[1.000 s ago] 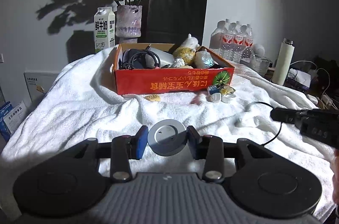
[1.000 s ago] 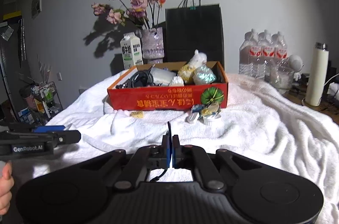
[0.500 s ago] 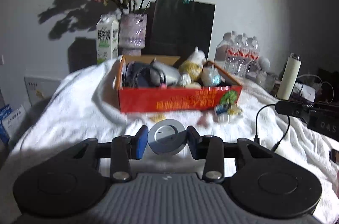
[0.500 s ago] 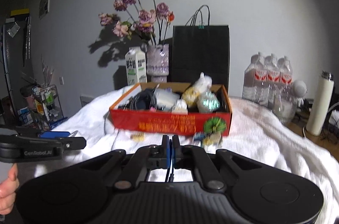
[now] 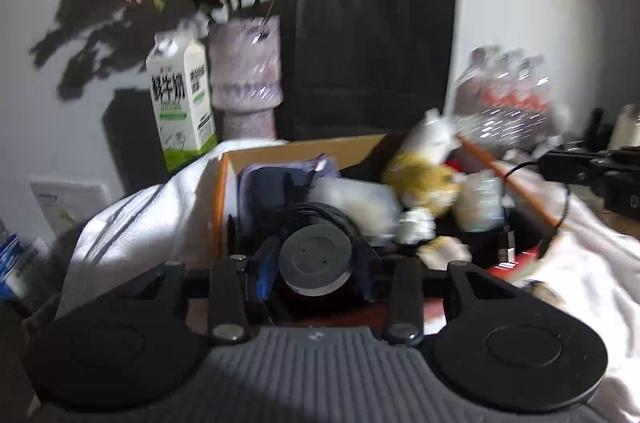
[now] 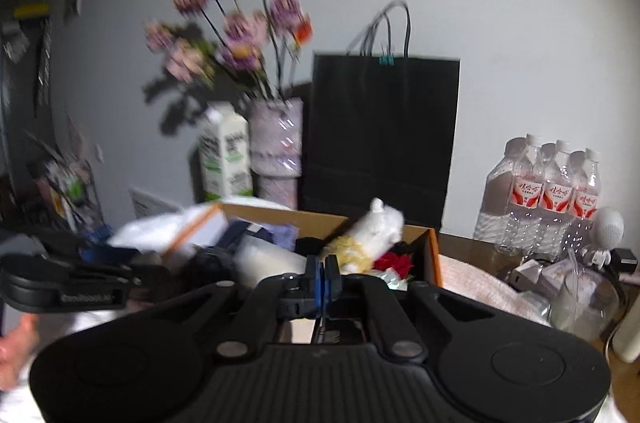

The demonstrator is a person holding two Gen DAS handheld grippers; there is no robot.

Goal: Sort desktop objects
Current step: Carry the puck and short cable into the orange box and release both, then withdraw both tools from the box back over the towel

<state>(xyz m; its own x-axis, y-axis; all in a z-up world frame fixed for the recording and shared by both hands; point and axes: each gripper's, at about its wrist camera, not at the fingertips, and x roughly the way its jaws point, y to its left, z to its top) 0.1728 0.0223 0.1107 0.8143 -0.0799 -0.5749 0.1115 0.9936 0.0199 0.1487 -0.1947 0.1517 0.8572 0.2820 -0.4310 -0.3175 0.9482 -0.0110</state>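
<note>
1. Frankly, our left wrist view is smeared. We see one left gripper clamping one grey round disc, flat face toward us, over the near edge of the cardboard box; its contents blur together.
2. Our right wrist view shows one right gripper clenched on a thin black cable, mostly hidden below. Far right stand several water bottles, their count unclear.
</note>
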